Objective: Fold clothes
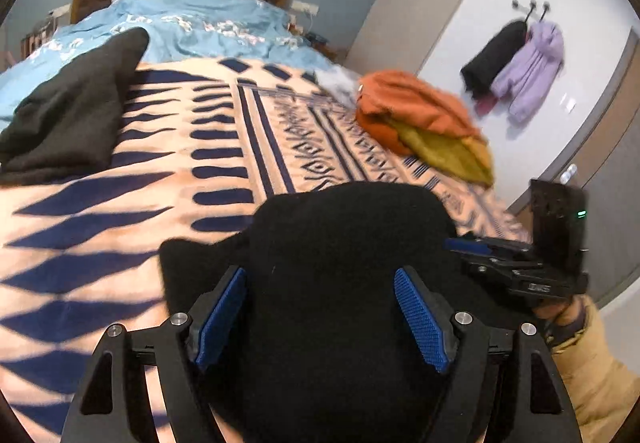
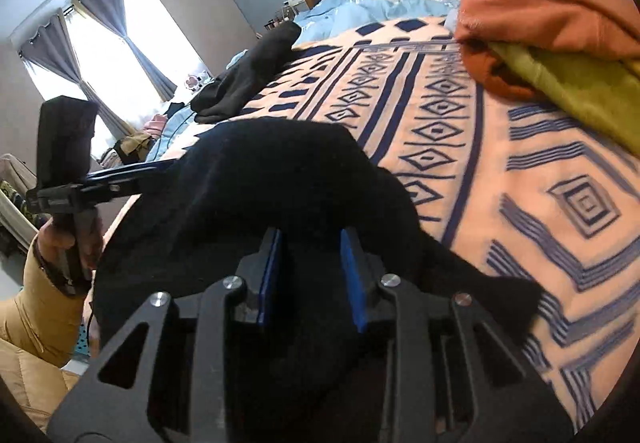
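A black garment (image 1: 340, 243) lies bunched on the peach and navy patterned blanket (image 1: 180, 163) near the foot of the bed. My left gripper (image 1: 320, 275) hovers over it with its blue pads (image 1: 222, 317) wide apart and nothing pressed between them. In the right wrist view the same black garment (image 2: 260, 183) fills the foreground. My right gripper (image 2: 312, 239) stands over it, its pads (image 2: 354, 283) a narrow gap apart and not pinching the cloth. The right gripper (image 1: 468, 247) also shows at the garment's right edge, and the left gripper (image 2: 160, 165) at its left edge.
A dark grey garment (image 1: 68, 115) lies on the bed's left side. An orange and olive pile (image 1: 420, 119) sits on the right side. A blue duvet (image 1: 192, 23) and pillows cover the head end. Coats (image 1: 520, 67) hang on the wall. Curtained windows (image 2: 100, 43) stand left.
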Available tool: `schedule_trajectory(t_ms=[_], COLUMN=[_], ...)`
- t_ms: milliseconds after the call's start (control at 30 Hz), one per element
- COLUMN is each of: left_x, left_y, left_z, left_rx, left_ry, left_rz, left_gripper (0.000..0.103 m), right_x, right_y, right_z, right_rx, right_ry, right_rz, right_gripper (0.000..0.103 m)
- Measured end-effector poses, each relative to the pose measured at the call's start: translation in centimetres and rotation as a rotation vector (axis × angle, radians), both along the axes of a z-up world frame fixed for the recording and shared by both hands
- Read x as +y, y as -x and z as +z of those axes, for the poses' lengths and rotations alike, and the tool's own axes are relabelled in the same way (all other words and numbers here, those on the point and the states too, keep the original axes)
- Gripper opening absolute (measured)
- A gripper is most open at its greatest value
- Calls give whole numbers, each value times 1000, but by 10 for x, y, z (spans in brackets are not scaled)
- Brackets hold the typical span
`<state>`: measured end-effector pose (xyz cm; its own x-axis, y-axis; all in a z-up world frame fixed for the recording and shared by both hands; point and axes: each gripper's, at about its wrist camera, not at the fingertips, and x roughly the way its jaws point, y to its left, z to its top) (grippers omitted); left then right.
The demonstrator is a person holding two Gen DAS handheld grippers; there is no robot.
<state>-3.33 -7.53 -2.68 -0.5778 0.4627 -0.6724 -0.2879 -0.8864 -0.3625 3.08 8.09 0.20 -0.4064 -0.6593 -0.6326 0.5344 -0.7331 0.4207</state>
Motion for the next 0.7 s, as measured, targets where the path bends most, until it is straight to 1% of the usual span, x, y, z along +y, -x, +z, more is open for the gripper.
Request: schedule_trajectory(t_ms=[33,67,100,133,233,267,333,367,400,467,533,567,600,633,700], left_x=[-1,-1,1,4,17,22,31,34,35,34,35,35,35,31,14], left_y=[-9,-19,-28,-37,-54,-56,-56,-54,-52,-50,-53,-56,-58,-61,-69], left_z=[5,10,13,15,15,12,1,-6,-12,-20,-21,-21,-20,-16,-6], left_rx=[21,42,55,67,81,77,57,44,33,32,45,51,56,52,61], left_ry=[-13,-30,-39,-45,-25,-6,50,69,83,82,96,99,101,62,-14], left_rz=[-11,-25,-51,-80,-144,-156,-164,-160,-155,-143,-141,-138,-134,-126,-91], left_gripper=[78,78,78,78,79,79,79,79,79,79,79,79,79,79,80], right_x=[2,4,6,7,7,6,-5,-10,-15,-25,-21,-18,-15,-12,-5], right_y=[-5,-12,-19,-28,-55,-64,-75,-74,-72,-69,-65,-66,-68,-70,-74], right_z=[5,12,19,25,43,50,47,39,31,14,8,11,14,18,24], right_rx=[8,25,41,59,118,139,136,123,109,81,59,55,53,50,45], right_ry=[2,-2,-6,1,20,26,7,-23,-54,-115,-55,-41,-28,-15,12], right_rz=[0,-5,-10,3,64,87,141,143,145,147,129,123,116,109,96], right_gripper=[35,40,44,46,48,49,49,49,49,49,49,50,53,57,80])
